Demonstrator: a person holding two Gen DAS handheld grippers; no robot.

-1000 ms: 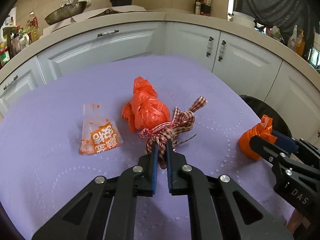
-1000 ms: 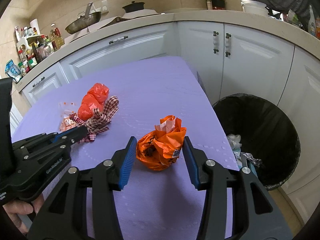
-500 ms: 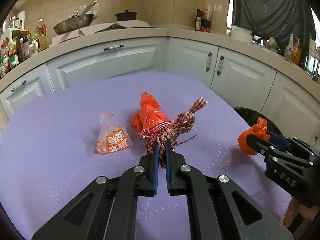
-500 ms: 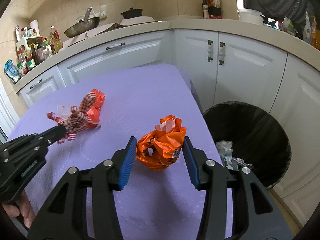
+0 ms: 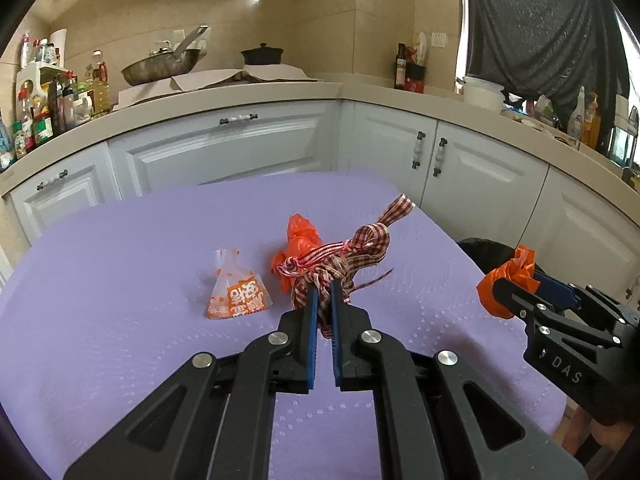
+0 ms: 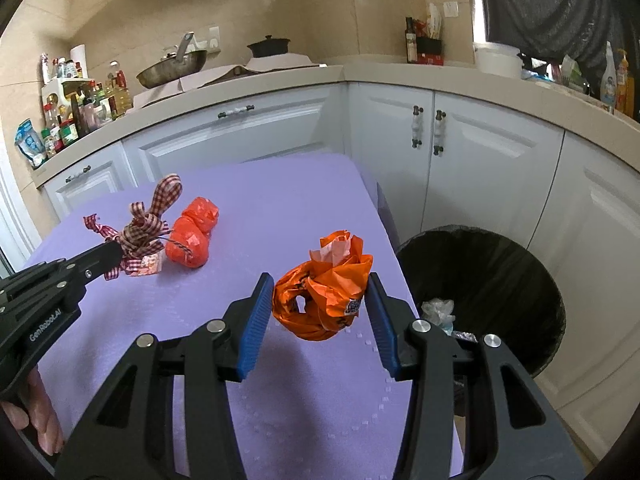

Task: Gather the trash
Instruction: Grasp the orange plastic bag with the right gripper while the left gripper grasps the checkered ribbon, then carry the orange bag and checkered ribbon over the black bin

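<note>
My left gripper is shut on a red-and-white checked ribbon knot and holds it above the purple table; it also shows in the right wrist view. My right gripper is shut on a crumpled orange plastic bag, lifted off the table near its right edge; the bag also shows in the left wrist view. A knotted orange-red bag and a small orange-printed clear packet lie on the table behind the ribbon.
A black-lined trash bin stands on the floor right of the table, with some litter inside. White cabinets and a cluttered counter run behind the table.
My left gripper has lifted the ribbon knot off the table and away from the orange-red bag. My right gripper has risen with the crumpled orange bag, which now hangs above the table.
</note>
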